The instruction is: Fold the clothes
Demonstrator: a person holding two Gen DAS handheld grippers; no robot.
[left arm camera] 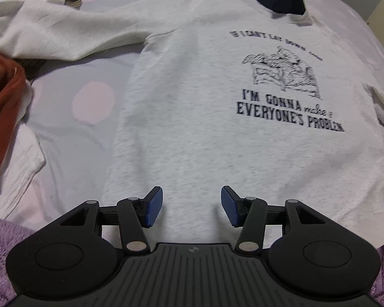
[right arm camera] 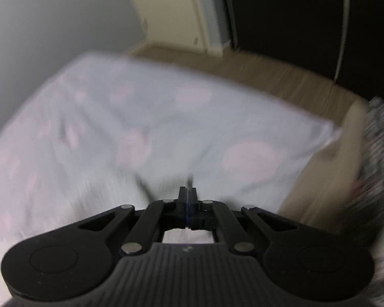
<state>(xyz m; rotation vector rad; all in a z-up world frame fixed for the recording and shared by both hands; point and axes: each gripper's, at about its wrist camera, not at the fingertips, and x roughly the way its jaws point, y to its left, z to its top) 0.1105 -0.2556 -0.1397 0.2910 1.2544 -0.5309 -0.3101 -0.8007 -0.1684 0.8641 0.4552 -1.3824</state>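
A pale heather-grey sweatshirt with dark printed lettering and a line drawing (left arm camera: 192,107) lies face up, spread flat on the bed's lilac sheet with pink spots (left arm camera: 94,102). The left gripper (left arm camera: 192,206) hovers over the hem with its blue-padded fingers (left arm camera: 155,206) spread apart and holding nothing. The right gripper (right arm camera: 188,194) has its fingers pressed together; whether a thin edge of pale cloth is pinched between them cannot be told, since that view is smeared by motion.

The step in hand looks like starting the first fold. To do it well, the left fingers should bite the hem at its corner rather than mid-panel, taking both layers, and the sleeve stretched out to the left (left arm camera: 71,33) should be laid across the body first so the fold comes out straight.

Crowding the left side are a rust-orange garment (left arm camera: 2,97) and a white ribbed cloth (left arm camera: 15,168); the sleeve's end lies against that pile, which could snag it. A purple fleecy cloth (left arm camera: 2,232) sits at the near edge.
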